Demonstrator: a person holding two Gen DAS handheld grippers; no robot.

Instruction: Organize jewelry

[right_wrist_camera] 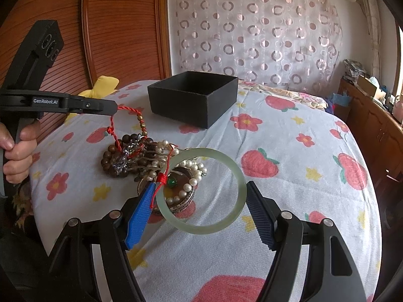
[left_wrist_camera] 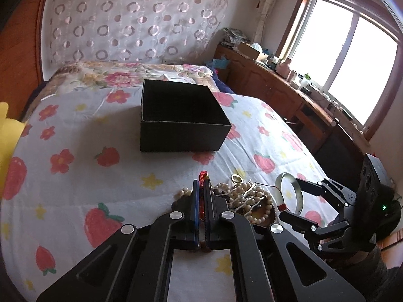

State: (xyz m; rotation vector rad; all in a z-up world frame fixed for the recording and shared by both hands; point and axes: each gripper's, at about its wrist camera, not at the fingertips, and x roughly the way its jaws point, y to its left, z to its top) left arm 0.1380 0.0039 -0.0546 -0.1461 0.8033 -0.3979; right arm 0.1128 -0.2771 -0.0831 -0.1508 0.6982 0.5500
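A black open box point(left_wrist_camera: 181, 115) stands on the bed; it also shows in the right wrist view point(right_wrist_camera: 194, 98). A heap of jewelry point(right_wrist_camera: 151, 158) lies in front of it: pearls, brown wooden beads, a round metal piece. My left gripper point(left_wrist_camera: 201, 183) is shut on a red cord bracelet point(right_wrist_camera: 126, 115), lifted above the heap. My right gripper point(right_wrist_camera: 199, 191) is spread wide and shut on a pale green jade bangle point(right_wrist_camera: 236, 176), its pads pressing the ring's two sides. The bangle also shows in the left wrist view point(left_wrist_camera: 289, 191).
The bed has a strawberry and flower sheet point(right_wrist_camera: 289, 151). A yellow cushion point(right_wrist_camera: 103, 85) lies at the left edge by a wooden wardrobe point(right_wrist_camera: 113, 25). A wooden sideboard point(left_wrist_camera: 289, 88) with clutter runs under the window on the right.
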